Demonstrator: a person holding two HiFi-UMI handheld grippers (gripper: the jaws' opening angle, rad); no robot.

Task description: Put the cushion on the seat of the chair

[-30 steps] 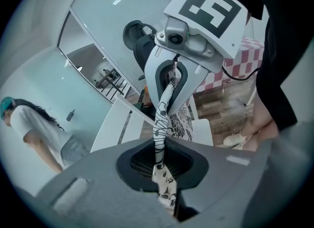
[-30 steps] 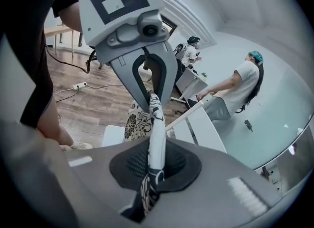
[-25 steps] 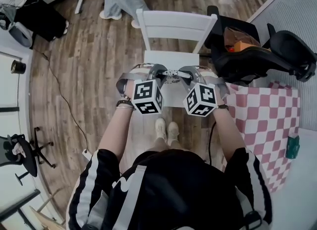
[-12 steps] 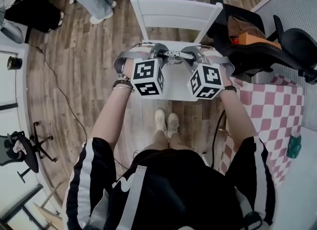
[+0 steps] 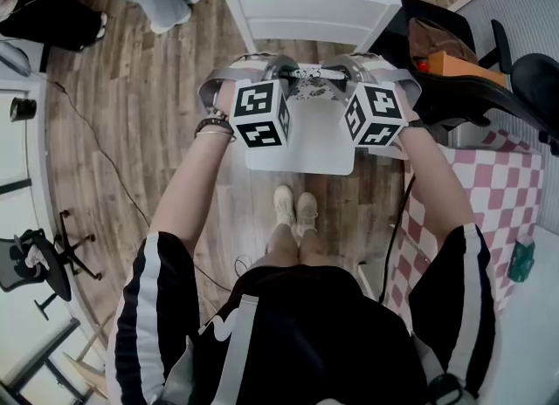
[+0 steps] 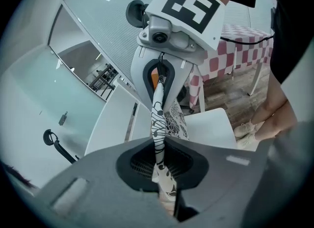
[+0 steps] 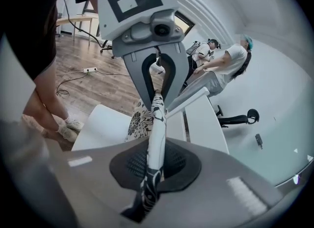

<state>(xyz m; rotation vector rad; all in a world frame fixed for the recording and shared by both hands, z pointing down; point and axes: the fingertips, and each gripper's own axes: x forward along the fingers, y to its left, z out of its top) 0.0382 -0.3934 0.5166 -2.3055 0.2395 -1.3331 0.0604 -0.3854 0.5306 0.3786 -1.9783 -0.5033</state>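
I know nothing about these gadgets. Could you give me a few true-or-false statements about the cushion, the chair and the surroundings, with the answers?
1. The left gripper and the right gripper both have their jaws shut on the cushion. True.
2. The cushion is plain red. False: it is white with a black pattern.
3. The chair below the grippers is white. True.
4. The checked cloth is on the person's left. False: it is on the right, past the chair.
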